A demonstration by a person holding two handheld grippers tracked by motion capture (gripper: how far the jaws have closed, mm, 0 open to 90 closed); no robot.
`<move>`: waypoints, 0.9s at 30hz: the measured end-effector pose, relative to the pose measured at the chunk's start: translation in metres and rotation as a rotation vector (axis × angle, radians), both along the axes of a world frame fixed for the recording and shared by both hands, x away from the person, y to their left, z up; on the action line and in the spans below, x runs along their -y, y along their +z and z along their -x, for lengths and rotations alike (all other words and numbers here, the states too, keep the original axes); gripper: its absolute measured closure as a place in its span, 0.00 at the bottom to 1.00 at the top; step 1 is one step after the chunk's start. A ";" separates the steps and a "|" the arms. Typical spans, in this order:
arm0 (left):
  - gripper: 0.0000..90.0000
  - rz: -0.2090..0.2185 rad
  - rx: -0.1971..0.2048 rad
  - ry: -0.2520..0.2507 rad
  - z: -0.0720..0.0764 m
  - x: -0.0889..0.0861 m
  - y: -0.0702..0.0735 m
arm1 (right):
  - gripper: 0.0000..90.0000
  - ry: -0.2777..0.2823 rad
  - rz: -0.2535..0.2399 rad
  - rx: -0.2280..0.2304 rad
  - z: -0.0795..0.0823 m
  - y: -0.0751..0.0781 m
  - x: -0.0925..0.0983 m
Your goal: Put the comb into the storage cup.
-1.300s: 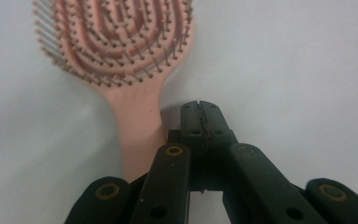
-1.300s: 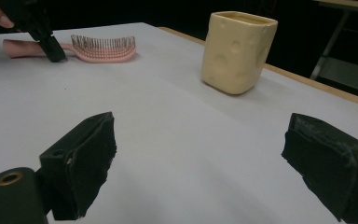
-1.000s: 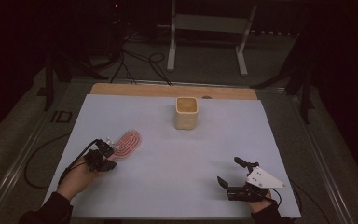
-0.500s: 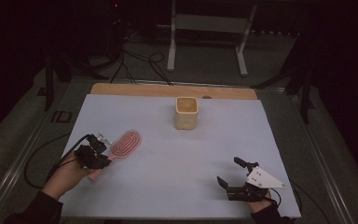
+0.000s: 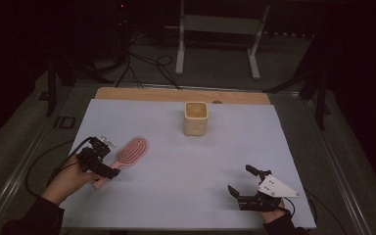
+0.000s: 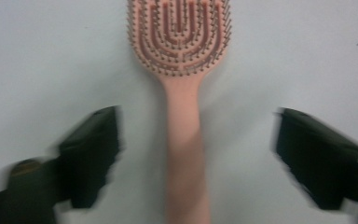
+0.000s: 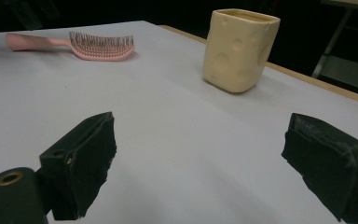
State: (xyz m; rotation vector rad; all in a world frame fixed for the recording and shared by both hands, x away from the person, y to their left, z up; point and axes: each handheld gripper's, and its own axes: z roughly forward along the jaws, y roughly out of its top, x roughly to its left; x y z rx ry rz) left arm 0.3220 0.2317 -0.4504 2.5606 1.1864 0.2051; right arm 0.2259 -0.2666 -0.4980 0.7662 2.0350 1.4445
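Note:
A pink hairbrush lies bristles up on the pale sheet at the left, with its handle pointing toward the person. My left gripper is open and low over that handle, one jaw on each side with a gap to both. A cream square cup stands upright at the back centre. My right gripper rests open near the front right with nothing between its jaws. It faces the cup and the brush farther off.
The pale sheet covers the table, and a wooden strip shows along the back edge. Cables and a metal stand sit on the dark floor beyond. A cable trails off the left gripper.
My left gripper has slid a little left and back along the brush handle, and the forearm has swung with it. The brush, the cup and the right gripper have stayed put.

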 end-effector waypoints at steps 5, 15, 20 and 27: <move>0.01 0.001 -0.020 0.010 -0.007 0.000 -0.004 | 0.10 0.001 0.001 0.000 0.000 0.000 0.000; 0.02 0.013 -0.072 0.048 -0.028 0.000 -0.014 | 0.10 0.001 0.001 0.001 0.000 0.000 0.000; 0.04 0.021 -0.084 0.059 -0.035 -0.002 -0.021 | 0.10 0.002 0.000 0.001 0.000 0.000 0.000; 0.10 0.038 -0.108 0.071 -0.039 -0.006 -0.027 | 0.10 0.001 -0.002 -0.001 0.000 0.000 0.001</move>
